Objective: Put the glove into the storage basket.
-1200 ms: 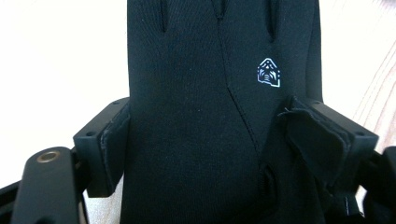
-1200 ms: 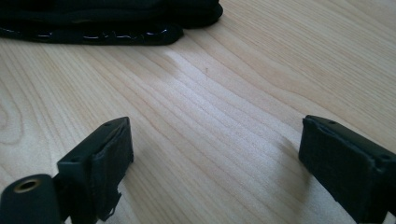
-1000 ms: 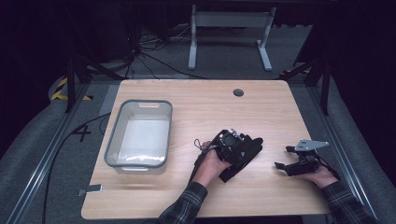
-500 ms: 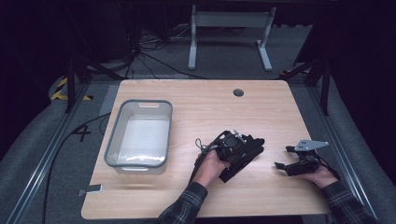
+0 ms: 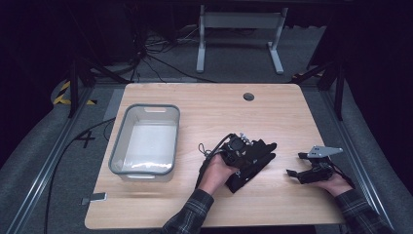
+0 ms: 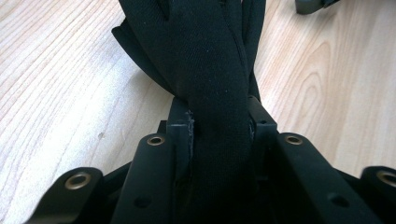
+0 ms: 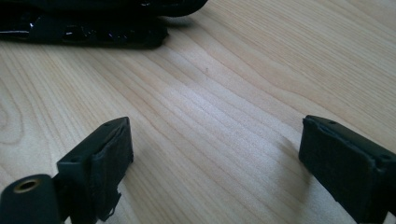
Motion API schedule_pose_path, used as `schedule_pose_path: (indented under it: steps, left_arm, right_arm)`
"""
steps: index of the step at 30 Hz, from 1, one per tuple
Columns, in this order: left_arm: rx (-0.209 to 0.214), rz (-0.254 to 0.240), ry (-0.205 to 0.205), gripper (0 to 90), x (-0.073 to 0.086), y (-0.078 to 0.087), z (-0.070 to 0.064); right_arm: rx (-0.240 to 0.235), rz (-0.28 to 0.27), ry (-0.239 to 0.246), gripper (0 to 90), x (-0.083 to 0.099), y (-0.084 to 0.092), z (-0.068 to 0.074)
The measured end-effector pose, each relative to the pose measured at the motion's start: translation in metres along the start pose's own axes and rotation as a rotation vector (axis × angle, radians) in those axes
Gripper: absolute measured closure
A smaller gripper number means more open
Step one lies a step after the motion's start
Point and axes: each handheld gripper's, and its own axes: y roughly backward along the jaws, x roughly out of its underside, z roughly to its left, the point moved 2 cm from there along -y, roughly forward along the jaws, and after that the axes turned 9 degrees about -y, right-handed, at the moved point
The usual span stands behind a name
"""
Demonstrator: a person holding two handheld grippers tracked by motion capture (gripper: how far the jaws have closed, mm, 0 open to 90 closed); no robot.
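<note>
My left gripper (image 6: 219, 126) clamps a black cloth (image 6: 210, 60) near the bench's (image 5: 204, 107) front edge; right gripper (image 7: 215, 158) jaws gape.

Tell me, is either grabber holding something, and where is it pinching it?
The left gripper pinches a black fabric piece across a narrow bunched part. The right gripper is open over the table, holding nothing.

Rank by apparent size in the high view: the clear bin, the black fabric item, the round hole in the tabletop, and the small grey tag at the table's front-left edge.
1. clear bin
2. black fabric item
3. small grey tag
4. round hole

The last two look close; the tag appears slightly larger.
</note>
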Motion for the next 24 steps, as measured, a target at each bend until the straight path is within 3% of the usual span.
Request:
schedule_pose_path:
  steps: [6,12,24]
  left_arm:
    - [-0.026,-0.028,0.003,71.0,-0.002,0.016,-0.001]
    - [-0.060,-0.068,0.040,71.0,0.003,0.043,0.006]
    - [-0.141,-0.089,0.071,70.9,0.011,0.091,0.018]
  right_arm:
    - [0.000,0.000,0.000,10.4,0.000,0.000,0.000]
    - [0.000,0.000,0.000,10.4,0.000,0.000,0.000]
    - [0.000,0.000,0.000,10.4,0.000,0.000,0.000]
